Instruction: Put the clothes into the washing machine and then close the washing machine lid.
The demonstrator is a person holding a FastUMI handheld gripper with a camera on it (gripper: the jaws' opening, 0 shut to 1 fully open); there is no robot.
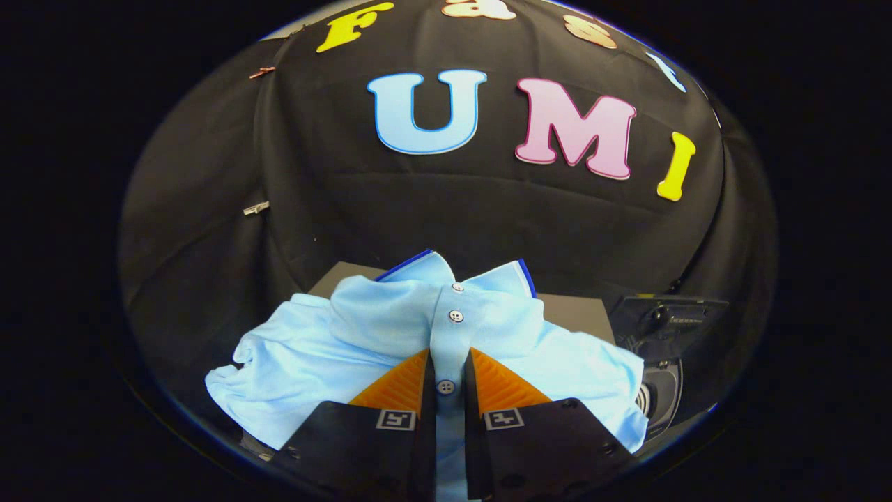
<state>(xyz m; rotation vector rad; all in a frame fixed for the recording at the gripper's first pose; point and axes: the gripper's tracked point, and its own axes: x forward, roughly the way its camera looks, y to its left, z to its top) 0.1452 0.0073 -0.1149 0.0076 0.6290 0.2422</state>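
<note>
- The pale blue knitted polo shirt with a dark-blue-edged collar and small grey buttons [390,335] lies draped over a flat grey worktop [578,312], straight ahead of the gripper at twelve o'clock, with its collar farthest away and its button placket running back between the fingers.
- It looks light, limp and easily bunched. I judge that it will sag and trail once lifted, so loose sleeves and hem could catch on an edge.
- The placket is the thickest, doubled part of the cloth, which makes it a sound place to hold; a single thin layer would slip more easily.
- The gripper [446,366] stands nearly clenched, with the placket strip and one button in the narrow gap between its fingers. Both fingers seem to press on that fold, though the contact itself is too close to tell for certain.
- One sleeve is bunched towards eight o'clock from the fingers; the other side of the shirt spreads towards four o'clock.
- A dark machine with a round opening [658,394], probably the washing machine, sits at about three to four o'clock, just beside the shirt's edge; its lid state I cannot tell.
- Black cloth walls close the booth behind and at both sides.
</note>
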